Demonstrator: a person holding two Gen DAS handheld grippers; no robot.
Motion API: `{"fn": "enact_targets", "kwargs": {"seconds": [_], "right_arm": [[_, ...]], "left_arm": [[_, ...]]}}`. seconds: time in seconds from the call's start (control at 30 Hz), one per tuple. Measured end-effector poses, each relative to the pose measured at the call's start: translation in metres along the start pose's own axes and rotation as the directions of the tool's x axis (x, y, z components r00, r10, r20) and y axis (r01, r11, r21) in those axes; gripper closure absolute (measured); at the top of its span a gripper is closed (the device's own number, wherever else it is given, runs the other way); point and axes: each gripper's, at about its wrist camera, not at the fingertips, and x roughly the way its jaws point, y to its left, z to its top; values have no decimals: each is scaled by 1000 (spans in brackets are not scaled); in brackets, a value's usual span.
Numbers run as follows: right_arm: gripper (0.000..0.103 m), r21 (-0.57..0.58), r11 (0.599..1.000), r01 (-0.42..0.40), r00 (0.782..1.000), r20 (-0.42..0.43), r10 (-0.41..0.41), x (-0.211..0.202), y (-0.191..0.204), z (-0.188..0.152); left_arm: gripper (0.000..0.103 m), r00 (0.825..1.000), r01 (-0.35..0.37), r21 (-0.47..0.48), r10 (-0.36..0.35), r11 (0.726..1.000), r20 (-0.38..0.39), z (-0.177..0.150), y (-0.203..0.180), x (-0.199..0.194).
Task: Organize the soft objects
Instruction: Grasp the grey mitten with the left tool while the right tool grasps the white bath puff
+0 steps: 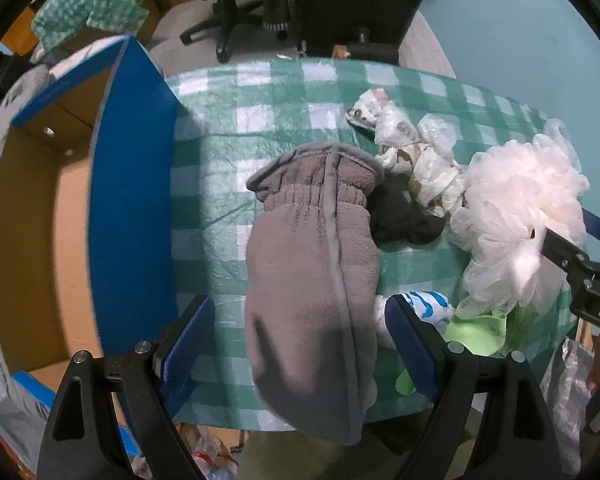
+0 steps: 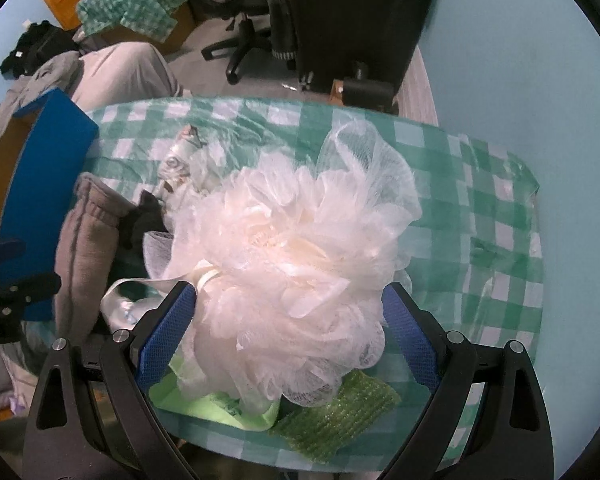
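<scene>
A grey fleece mitten (image 1: 312,280) lies on the green checked tablecloth (image 1: 284,92), its tip hanging over the near edge. My left gripper (image 1: 300,344) is open, its blue pads either side of the mitten without touching it. A pale pink mesh bath pouf (image 2: 288,264) fills the space between the open fingers of my right gripper (image 2: 288,336); contact with the pads is unclear. The pouf (image 1: 520,216) and right gripper tip (image 1: 568,256) also show in the left wrist view. The mitten (image 2: 88,248) shows at left in the right wrist view.
An open cardboard box with blue flaps (image 1: 132,184) stands left of the table. Crumpled plastic bags (image 1: 412,136), a dark cloth (image 1: 404,216), a green bag (image 2: 216,404) and a green scrubber (image 2: 340,416) lie on the cloth. An office chair (image 1: 228,20) stands behind.
</scene>
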Motion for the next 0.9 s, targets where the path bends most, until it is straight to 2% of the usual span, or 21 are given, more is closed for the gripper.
{"fn": "enact_targets", "kwargs": {"seconds": [0.1,0.33,0.9], "right_arm": [[10,6,1000,-23,999,-28,24,9,2,-1],[10,-6,999,-36,997,-68,35,26,5,-3],[5,16,997,-73,986,-148,75,62,3,-1]], "left_arm": [[15,999,13,-16,-14,1000,-39,2,0,12],[15,997,25,-34,-27,999,-78,5,-5,27],[14,984,-108,56,115,993,-138,12,-33,66]]}}
